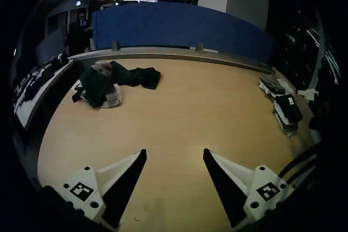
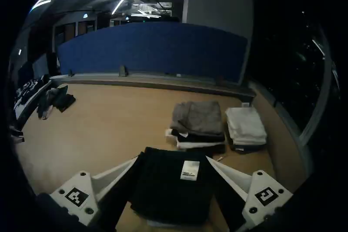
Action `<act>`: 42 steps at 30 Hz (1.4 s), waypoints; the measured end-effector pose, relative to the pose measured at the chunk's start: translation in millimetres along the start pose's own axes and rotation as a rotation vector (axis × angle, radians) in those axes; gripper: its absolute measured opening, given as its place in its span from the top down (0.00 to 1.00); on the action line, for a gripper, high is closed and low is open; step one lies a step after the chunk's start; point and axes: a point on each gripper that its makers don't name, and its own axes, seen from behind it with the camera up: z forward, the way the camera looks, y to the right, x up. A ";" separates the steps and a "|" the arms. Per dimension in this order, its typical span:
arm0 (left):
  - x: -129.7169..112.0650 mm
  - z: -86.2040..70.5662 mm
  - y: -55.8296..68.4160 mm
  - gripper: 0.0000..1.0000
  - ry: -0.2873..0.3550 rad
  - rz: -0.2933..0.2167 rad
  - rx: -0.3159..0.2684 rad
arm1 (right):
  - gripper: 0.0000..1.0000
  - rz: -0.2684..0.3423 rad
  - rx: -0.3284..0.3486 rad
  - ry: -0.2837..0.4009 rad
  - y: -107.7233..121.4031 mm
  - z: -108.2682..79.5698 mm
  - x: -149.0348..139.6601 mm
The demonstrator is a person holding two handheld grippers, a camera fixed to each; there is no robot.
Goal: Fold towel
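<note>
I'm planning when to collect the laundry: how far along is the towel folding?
Done: a grey-topped stack and a white stack sit folded on the table. In hand: a folded black towel lies between the right gripper's fingers; I cannot tell whether it is clamped. The left gripper is open and empty. Left: a crumpled pile of dark and light towels waits across the table.

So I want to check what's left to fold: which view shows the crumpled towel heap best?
The left gripper view: the crumpled towel heap lies on the desk, far left, big enough to tell dark green from pale cloth. The right gripper view catches the heap small and dim near its left edge.
</note>
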 end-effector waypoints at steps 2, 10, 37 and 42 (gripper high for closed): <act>1.7 -0.2 0.8 0.03 0.005 0.001 -0.003 | 0.00 0.007 -0.001 0.008 -0.7 -3.2 0.9; 11.8 0.6 -1.3 0.03 0.042 -0.003 -0.009 | 0.00 0.043 0.026 0.127 -22.9 -21.3 20.3; 152.4 -30.5 -26.9 0.03 0.562 -0.046 0.043 | 0.00 0.104 -0.051 0.555 -84.7 -86.9 79.4; 161.2 -26.5 -33.2 0.03 0.580 -0.043 0.055 | 0.00 0.112 -0.071 0.560 -84.4 -89.4 79.2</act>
